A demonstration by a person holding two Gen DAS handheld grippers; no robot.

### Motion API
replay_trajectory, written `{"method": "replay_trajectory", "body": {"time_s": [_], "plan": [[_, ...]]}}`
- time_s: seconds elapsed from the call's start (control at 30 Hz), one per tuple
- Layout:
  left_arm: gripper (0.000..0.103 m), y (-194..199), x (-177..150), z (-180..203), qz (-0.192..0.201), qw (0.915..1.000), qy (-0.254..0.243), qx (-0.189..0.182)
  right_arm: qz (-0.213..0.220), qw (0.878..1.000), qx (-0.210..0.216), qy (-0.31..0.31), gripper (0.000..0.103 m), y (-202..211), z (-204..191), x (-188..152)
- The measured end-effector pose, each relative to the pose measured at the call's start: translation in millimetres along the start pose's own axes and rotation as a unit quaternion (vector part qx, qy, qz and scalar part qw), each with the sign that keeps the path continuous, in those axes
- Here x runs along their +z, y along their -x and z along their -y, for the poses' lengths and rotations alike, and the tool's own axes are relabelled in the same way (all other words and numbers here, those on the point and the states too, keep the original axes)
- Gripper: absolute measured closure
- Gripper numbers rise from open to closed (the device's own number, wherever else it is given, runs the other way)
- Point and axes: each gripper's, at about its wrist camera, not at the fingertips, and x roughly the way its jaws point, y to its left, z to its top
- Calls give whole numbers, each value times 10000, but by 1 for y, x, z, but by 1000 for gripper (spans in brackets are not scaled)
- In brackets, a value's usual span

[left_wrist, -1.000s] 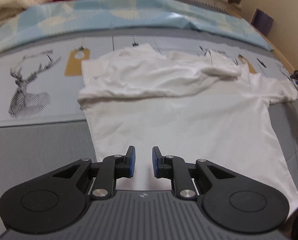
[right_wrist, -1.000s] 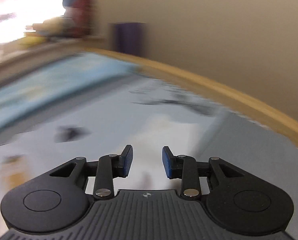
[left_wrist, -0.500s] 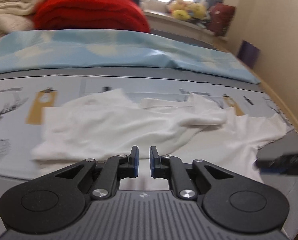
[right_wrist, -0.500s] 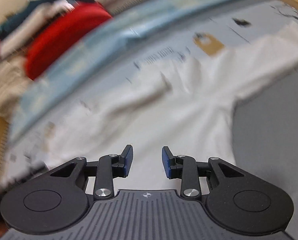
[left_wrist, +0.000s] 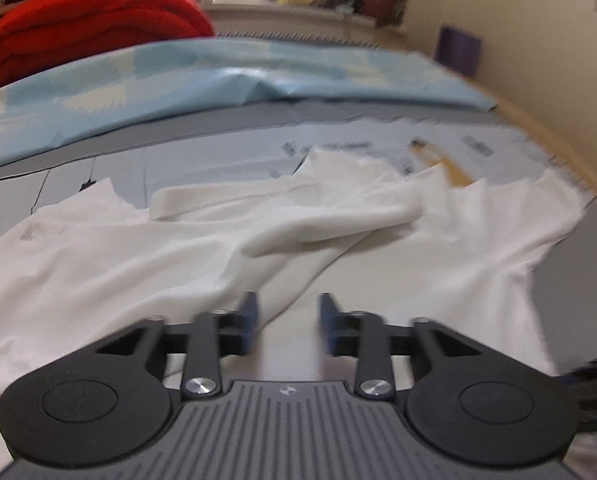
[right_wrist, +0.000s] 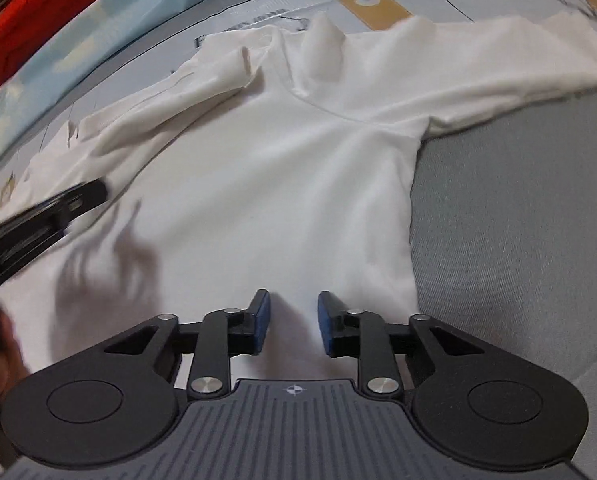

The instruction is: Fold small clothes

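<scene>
The white T-shirt [right_wrist: 274, 184] lay spread on the grey bed cover [right_wrist: 518, 216], its collar towards the pale blue sheet [left_wrist: 226, 76], one sleeve reaching out flat to the right and the other already turned in across the chest in a loose, rumpled fold. I judged it light, limp cotton that would sag, crease and drag the moment I lifted it, with nothing stiff to push against, so it wanted pinching at an edge rather than in the middle of the cloth. My left tongs [left_wrist: 286, 322] hovered over the body just below that turned-in fold, parted and holding nothing. My right tongs [right_wrist: 290, 322] hung over the lower body near the right side seam, also parted and empty. I reckoned the best holds were the outstretched sleeve's shoulder seam and the hem below it.
</scene>
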Motion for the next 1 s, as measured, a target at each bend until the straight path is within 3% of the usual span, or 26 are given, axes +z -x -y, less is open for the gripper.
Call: {"method": "replay_trajectory", "body": {"time_s": [0.1, 0.2, 0.3, 0.37, 0.47, 0.57, 0.63, 0.7, 0.77, 0.87, 0.9, 0.93, 0.97, 1.0], "plan": [[64, -17, -1, 1, -153, 9994, -216, 217, -73, 10000, 30, 19, 78, -2, 2, 3], [97, -19, -1, -7, -154, 9982, -384, 433, -99, 9997, -110, 182, 78, -3, -4, 6], [99, -7, 7, -31, -115, 9997, -30, 229, -26, 9985, -396, 380, 78, -3, -17, 10], [99, 9, 16, -46, 49, 9994, 54, 339, 175, 9972, -527, 503, 77, 1, -27, 12], [99, 41, 24, -88, 334, 9973, 432, 495, 368, 9965, -401, 628, 77, 7, -42, 16], [99, 75, 17, -161, 510, 9883, 1165, 838, 205, 9978, -260, 568, 77, 2, -55, 17], [99, 98, 2, -220, 549, 9754, 1794, 1156, 31, 9987, -170, 472, 76, -3, -61, 16], [99, 122, -24, -282, 525, 9534, 2514, 1584, -79, 9987, -153, 486, 76, -10, -71, 13], [99, 147, -58, -344, 471, 9163, 3351, 2140, -99, 9977, -225, 627, 75, -13, -80, 10], [99, 194, -121, -431, 484, 8277, 4690, 3043, -110, 9962, -352, 788, 75, -17, -89, 8], [99, 212, -145, -455, 509, 7895, 5157, 3289, -113, 9958, -384, 818, 75, -16, -89, 7], [99, 225, -164, -470, 556, 7581, 5548, 3383, -117, 9956, -408, 836, 75, -16, -90, 6], [99, 236, -178, -482, 660, 7358, 5865, 3320, -124, 9953, -432, 854, 75, -16, -90, 6], [99, 244, -188, -490, 788, 7222, 6092, 3179, -132, 9951, -453, 863, 75, -17, -91, 6]]}}
